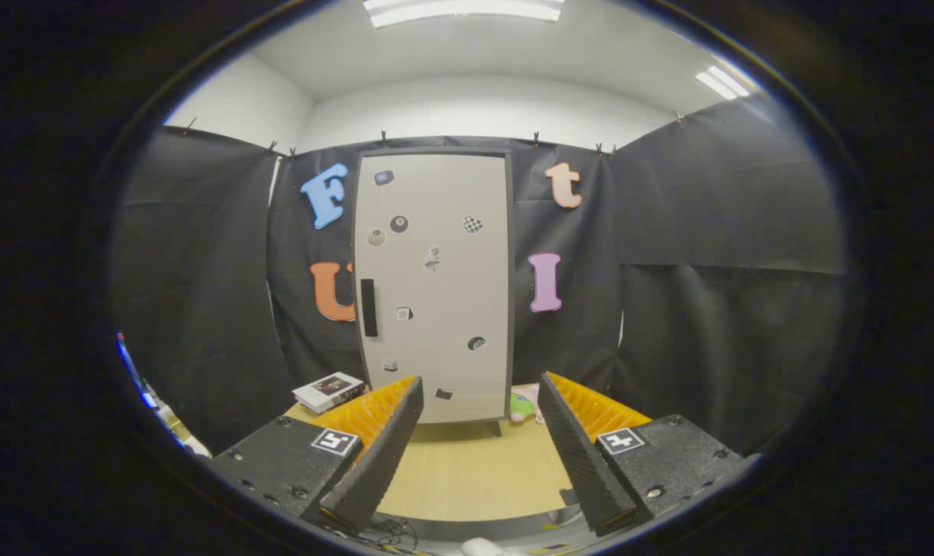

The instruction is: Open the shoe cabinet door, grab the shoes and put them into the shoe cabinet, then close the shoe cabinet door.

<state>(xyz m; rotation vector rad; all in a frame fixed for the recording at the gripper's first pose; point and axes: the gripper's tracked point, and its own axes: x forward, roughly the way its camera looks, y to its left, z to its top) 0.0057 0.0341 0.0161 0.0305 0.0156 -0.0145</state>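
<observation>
Your gripper (pixel 482 386) is spread wide, its two fingers (pixel 382 444) apart with nothing between them but bare table (pixel 467 479). The fingers are black with ribbed inner faces and orange backs, and each carries a small square black-and-white marker on its base.

Dead ahead at twelve o'clock, beyond the fingertips, stands the shoe cabinet (pixel 434 286). Its pale grey door (pixel 451 255) is closed and upright, sitting on the far part of the wooden table. The door is dotted with small stickers. A black vertical handle (pixel 368 307) sits on the door's left edge, about halfway up, at roughly eleven o'clock from your left fingertip.

At about ten o'clock from the left finger, near the cabinet's lower left corner, a small stack of books (pixel 328 391) lies flat on the table. At about one o'clock from the gap between the fingers, just beside the cabinet's lower right corner and partly hidden behind the right finger, lies a soft green and pink thing (pixel 522 404); you cannot tell what it is from here.

Black cloth (pixel 706 255) hangs behind and to both sides of the cabinet, clipped along its top edge. Above it you see a white wall and ceiling lights (pixel 463 9).
</observation>
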